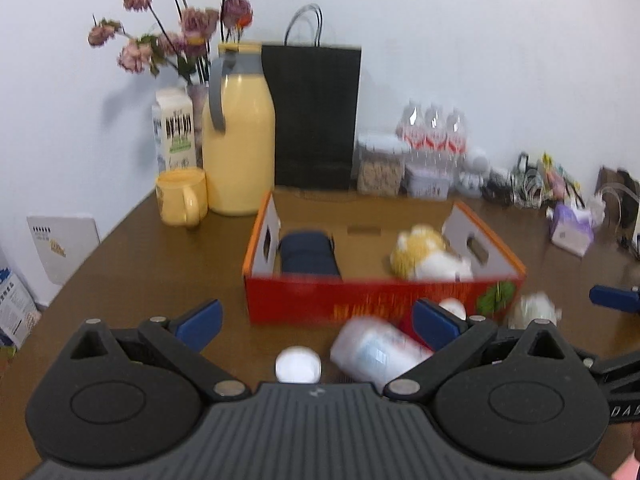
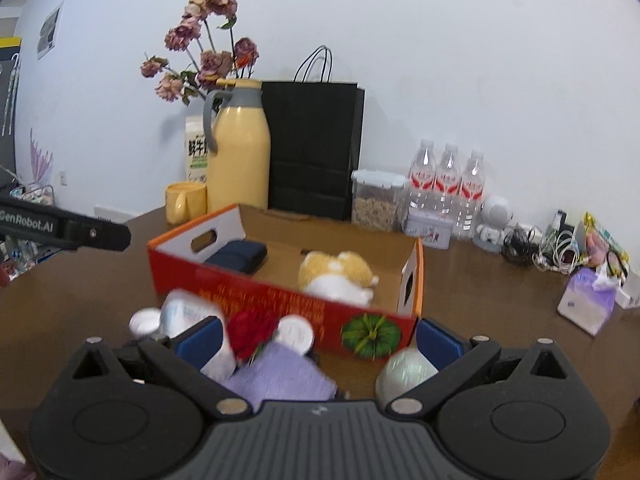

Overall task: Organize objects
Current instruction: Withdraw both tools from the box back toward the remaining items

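So we've got the box point(image 2: 280, 300) mid-worktop point(image 2: 480, 300) with a plush point(image 2: 336, 276) and navy pouch point(image 2: 240, 256) inside; a bottle point(image 1: 376, 350), ball point(image 1: 298, 365) and purple cloth point(image 2: 280, 376) sit out front. Both our left gripper point(image 1: 316, 324) and right gripper point(image 2: 316, 340) have fingers wide apart, gripping nothing

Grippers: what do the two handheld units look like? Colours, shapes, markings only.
Both match. The left gripper and right gripper each have blue pads on the fingers, black angular linkage arms with silver pivot pins, two round black housings and a ribbed dark grey centre plate bearing a small white mark. White "GenRobot.AI" lettering runs along the left unit's black side. No cables visible.
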Available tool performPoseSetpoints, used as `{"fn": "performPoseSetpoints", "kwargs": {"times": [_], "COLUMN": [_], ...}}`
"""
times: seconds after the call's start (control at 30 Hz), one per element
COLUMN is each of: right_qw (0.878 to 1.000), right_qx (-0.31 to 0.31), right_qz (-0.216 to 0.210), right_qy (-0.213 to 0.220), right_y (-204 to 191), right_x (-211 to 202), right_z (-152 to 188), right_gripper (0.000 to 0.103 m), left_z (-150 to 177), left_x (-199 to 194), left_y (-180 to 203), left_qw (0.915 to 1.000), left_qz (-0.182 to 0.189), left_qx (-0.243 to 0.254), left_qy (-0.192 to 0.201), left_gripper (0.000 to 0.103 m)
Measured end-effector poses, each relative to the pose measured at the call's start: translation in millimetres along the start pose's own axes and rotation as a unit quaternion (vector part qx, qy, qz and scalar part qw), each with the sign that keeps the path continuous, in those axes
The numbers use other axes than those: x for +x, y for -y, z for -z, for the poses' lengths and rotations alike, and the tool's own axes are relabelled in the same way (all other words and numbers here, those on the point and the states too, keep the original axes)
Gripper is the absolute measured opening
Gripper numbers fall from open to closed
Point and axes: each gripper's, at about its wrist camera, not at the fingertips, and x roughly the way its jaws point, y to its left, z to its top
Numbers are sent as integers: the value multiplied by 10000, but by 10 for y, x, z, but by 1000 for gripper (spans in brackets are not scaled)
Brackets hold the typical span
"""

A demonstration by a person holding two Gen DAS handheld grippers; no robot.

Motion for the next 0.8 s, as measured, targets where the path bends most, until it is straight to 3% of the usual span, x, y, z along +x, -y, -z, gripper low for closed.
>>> {"fn": "performPoseSetpoints", "kwargs": {"times": [0.4, 0.67, 0.8], "right_qw": [9978, 9956, 9948], "right_qx": [-138, -157, -111], "right_qz": [-321, -341, -400], "right_qy": [-566, -861, -931], "right_y": [-260, -425, -452], "right_x": [118, 476, 571], "right_z": [397, 462, 495], "right_gripper": [103, 102, 90], "left_z": [617, 661, 667], "left_x": [197, 187, 211], "left_y": [-28, -143, -204], "left_qw": [9953, 9951, 9946], "left_qz": [127, 109, 93], "left_qx": [80, -107, -170], "left_qy": [-962, -979, -1023], "left_gripper": [103, 103, 103]}}
